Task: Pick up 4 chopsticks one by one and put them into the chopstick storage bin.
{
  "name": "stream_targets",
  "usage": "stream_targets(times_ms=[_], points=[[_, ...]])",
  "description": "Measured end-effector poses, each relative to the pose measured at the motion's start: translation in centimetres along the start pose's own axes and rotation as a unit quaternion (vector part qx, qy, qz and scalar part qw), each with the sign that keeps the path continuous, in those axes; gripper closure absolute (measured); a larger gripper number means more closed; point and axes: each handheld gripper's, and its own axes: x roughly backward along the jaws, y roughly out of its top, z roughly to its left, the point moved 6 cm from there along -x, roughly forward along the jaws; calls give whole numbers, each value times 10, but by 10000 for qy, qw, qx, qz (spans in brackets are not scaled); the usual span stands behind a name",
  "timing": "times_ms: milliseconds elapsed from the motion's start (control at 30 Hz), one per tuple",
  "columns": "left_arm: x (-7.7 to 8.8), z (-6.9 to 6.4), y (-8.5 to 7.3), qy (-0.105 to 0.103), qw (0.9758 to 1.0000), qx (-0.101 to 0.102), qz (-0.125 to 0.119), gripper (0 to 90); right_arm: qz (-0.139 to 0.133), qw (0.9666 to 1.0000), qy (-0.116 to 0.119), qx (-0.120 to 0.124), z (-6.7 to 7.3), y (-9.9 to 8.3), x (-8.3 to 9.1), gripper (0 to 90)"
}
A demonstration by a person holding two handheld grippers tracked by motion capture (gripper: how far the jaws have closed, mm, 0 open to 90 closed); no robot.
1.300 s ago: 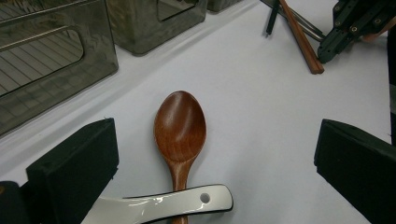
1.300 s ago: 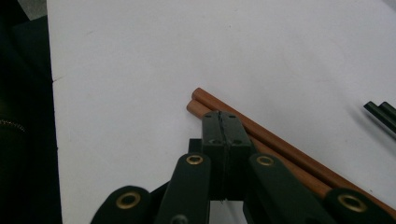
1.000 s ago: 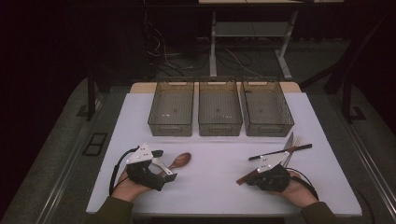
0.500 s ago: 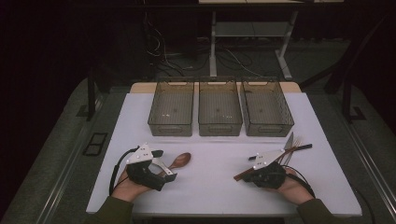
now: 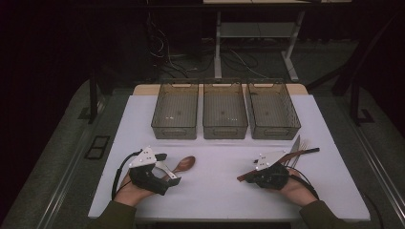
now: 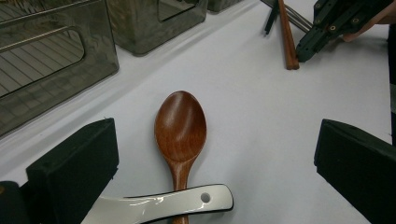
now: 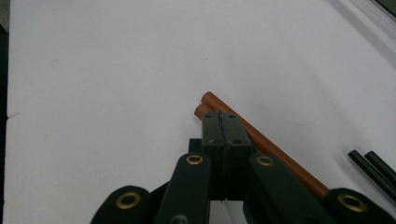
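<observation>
My left claw (image 6: 215, 154): jaws wide apart, holding nothing; wooden spoon (image 6: 180, 128) at twelve o'clock between them.
My right claw (image 7: 221, 116): jaws pressed together; brown chopsticks (image 7: 261, 144) beside them, grip unclear.

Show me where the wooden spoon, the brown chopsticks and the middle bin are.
wooden spoon (image 6: 180, 122): left gripper view, on its bowl.
brown chopsticks (image 7: 208, 103): right gripper view, on the ends just past the shut jaws.
middle bin (image 5: 225, 131): high view, on its near wall.
</observation>
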Motion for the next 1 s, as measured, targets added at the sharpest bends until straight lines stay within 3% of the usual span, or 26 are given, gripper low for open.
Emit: stream_targets(times_ms=[500, 1000], points=[[0, 0, 0, -1, 10000, 2, -1, 0, -4, 9999, -112, 78, -10, 9, -8, 892], [0, 0, 0, 6, 10000, -13, -10, 0, -59, 9998, -214, -18, -20, 17, -14, 892]])
